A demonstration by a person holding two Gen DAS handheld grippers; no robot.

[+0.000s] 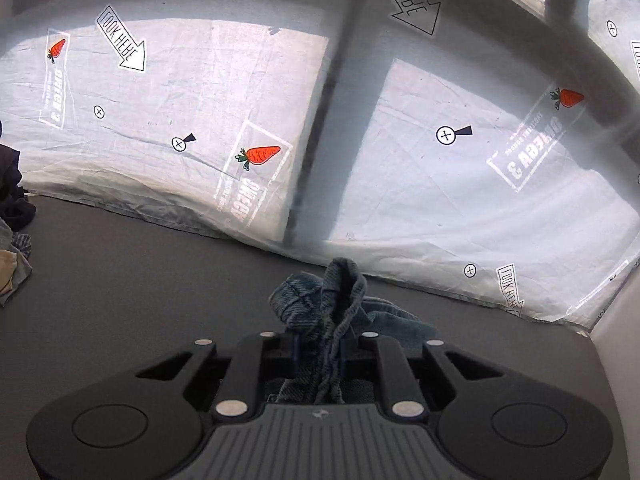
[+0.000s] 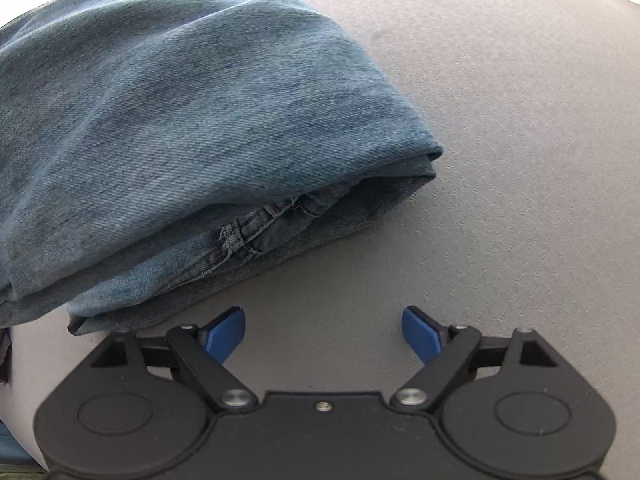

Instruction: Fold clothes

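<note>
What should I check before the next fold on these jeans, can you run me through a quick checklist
1. Left gripper has a hold on the jeans: ok, its jaws are shut on a bunched bit of denim.
2. Right gripper free to take a new hold: ok, its jaws are open with nothing between them.
3. Right gripper lined up on the denim: not ok, it sits over bare grey table, beside the folded edge.
4. Folded layers lying neat: cannot tell, only one end shows, with a belt loop peeking out.
5. Other clothes out of the way: ok, they are piled at the far left of the table.
</note>
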